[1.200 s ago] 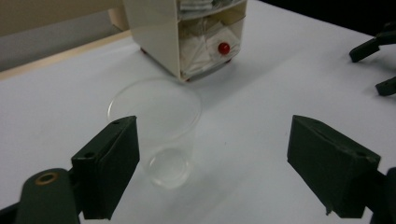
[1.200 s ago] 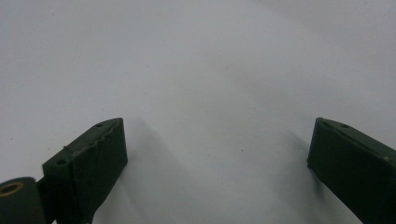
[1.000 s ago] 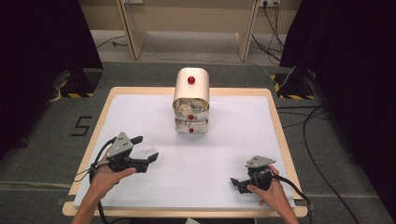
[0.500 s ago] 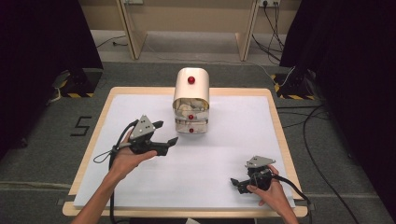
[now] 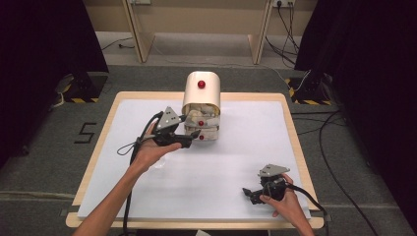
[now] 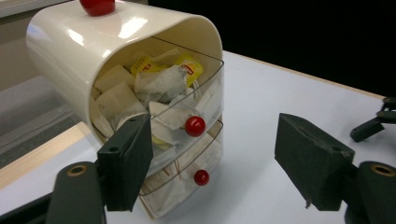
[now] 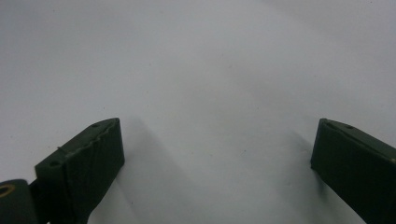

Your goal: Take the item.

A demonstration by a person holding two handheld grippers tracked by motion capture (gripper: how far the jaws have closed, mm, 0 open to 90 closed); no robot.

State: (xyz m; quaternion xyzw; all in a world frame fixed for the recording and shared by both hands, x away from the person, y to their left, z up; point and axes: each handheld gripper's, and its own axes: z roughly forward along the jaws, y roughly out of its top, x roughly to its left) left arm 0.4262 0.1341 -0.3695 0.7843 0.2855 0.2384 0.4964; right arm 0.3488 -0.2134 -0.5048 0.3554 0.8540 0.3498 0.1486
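The left claw stands with its jaws spread wide and nothing between them, right in front of the cream plastic mini chest of clear drawers that sits at the far middle of the white-topped table. In the left gripper view the claw frames the drawer fronts: the upper clear drawer stuffed with paper tea bags has its small red ball knob lying between the jaws, slightly nearer the left one, and the lower drawer's red knob sits just beneath. No jaw touches a knob yet, as far as I can tell.

The right claw rests low on the table near the person's front right corner, likewise spread and empty; its own view shows bare white surface between the jaws.

By my judgement the work is at its start: the approach to the drawers is nearly done, but both drawers look pushed in, so closing on a knob and pulling the drawer out are left.

Against the picture half a second earlier, the left hand has travelled forward and to the right, from the middle-left of the table up to the chest's front. The right hand and the chest have kept their places.
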